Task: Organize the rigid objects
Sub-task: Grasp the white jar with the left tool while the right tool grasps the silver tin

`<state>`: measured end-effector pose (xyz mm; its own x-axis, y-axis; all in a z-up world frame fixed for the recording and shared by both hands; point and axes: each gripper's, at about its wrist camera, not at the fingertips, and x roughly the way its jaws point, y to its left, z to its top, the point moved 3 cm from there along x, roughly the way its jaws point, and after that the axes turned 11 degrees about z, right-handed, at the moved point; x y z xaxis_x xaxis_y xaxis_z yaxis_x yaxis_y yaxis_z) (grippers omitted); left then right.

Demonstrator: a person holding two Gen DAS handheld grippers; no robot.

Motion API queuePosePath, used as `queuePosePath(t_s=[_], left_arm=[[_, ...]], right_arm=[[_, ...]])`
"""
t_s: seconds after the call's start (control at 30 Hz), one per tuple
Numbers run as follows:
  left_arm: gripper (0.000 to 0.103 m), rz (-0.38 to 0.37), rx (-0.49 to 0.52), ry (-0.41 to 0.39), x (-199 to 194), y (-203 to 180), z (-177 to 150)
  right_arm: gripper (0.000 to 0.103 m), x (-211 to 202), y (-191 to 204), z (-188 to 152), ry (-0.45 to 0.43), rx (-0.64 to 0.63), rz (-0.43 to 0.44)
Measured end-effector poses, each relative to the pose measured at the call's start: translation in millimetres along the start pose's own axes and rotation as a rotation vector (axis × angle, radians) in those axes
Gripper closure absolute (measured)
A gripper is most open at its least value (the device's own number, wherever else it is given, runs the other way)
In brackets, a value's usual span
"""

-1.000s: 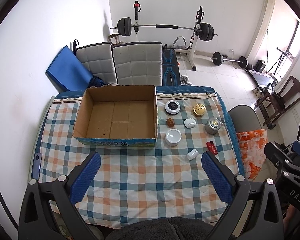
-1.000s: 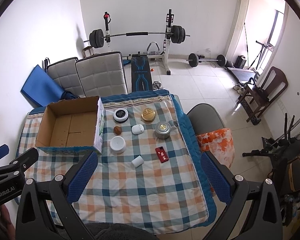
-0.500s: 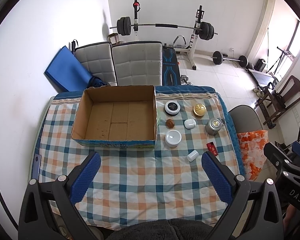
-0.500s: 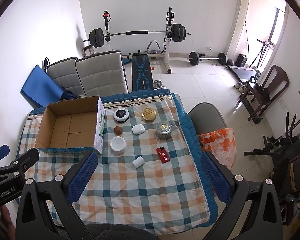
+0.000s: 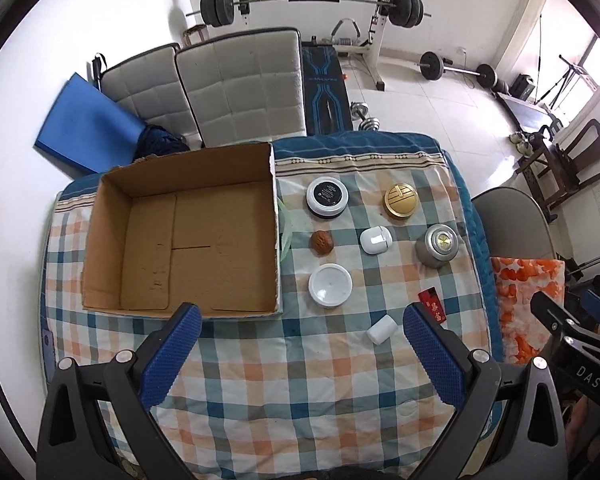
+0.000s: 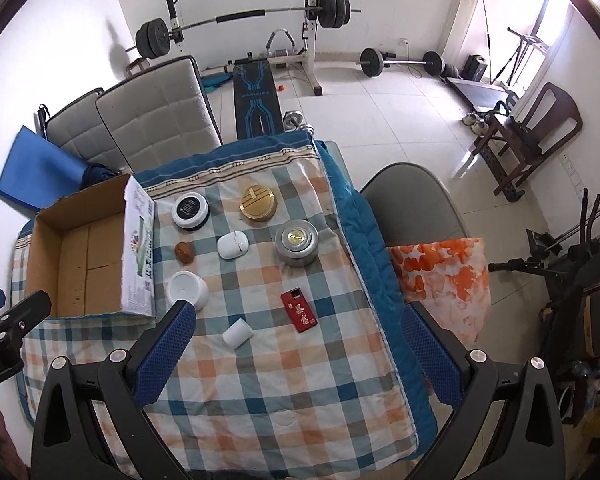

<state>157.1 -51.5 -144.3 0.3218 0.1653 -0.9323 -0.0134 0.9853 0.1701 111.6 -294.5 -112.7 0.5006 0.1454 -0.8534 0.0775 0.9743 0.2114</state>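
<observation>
Box: cardboard box sits on table's left w/ nothing inside, prob. the drop spot.
Items: white jar, red pack etc. laid out beside box, apart for easy picking.
Left gripper: fingers spread wide, holds nothing, above table.
Right gripper: same, wide apart, nothing held.

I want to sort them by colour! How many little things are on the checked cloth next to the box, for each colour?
White: 4
Gold: 1
Silver: 1
Brown: 1
Red: 1
Total: 8; one white one has a black top.
</observation>
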Motion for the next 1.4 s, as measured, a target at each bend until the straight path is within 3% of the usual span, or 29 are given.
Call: queuePosePath(t_s=[0.07,0.17,0.23,0.4,0.6,0.83,1.03,1.23,1.27,1.3,1.4], left_arm=[[0.0,0.0,0.009,0.049,32,-13,16],[0.0,0.009,0.046,0.133,77,-32,33],[0.0,0.019,0.074,0.192,106,-45,40],[0.0,0.047,0.136,0.313,166,-71,44],[0.001,0.094,0.219,0.415,212,-90,24],[0.001,0.172,0.321,0.453,235,-104,2],[0.001,0.245,0.368,0.446,233,-105,-2],[0.001,0.272,0.422,0.44,224,-109,-11],[0.007,0.279,0.431,0.429,220,-109,-11],[0.031,0.259,0.445,0.426,215,-111,-13],[0.033,0.26,0.467,0.427,223,-127,-26]], right_arm=[[0.0,43,-7,24,0.035,0.016,0.03],[0.0,109,-24,37,0.163,0.04,0.021],[0.0,147,-42,20,0.276,0.053,-0.027],[0.004,222,-65,17,0.425,0.082,-0.044],[0.004,258,-74,13,0.517,0.081,-0.024],[0.004,288,-65,17,0.558,0.081,0.035],[0.004,312,-64,14,0.586,0.105,0.072],[0.012,333,-55,5,0.622,0.105,0.092],[0.015,335,-52,3,0.627,0.098,0.088],[0.015,338,-51,2,0.628,0.09,0.076],[0.02,342,-47,-1,0.634,0.076,0.053]])
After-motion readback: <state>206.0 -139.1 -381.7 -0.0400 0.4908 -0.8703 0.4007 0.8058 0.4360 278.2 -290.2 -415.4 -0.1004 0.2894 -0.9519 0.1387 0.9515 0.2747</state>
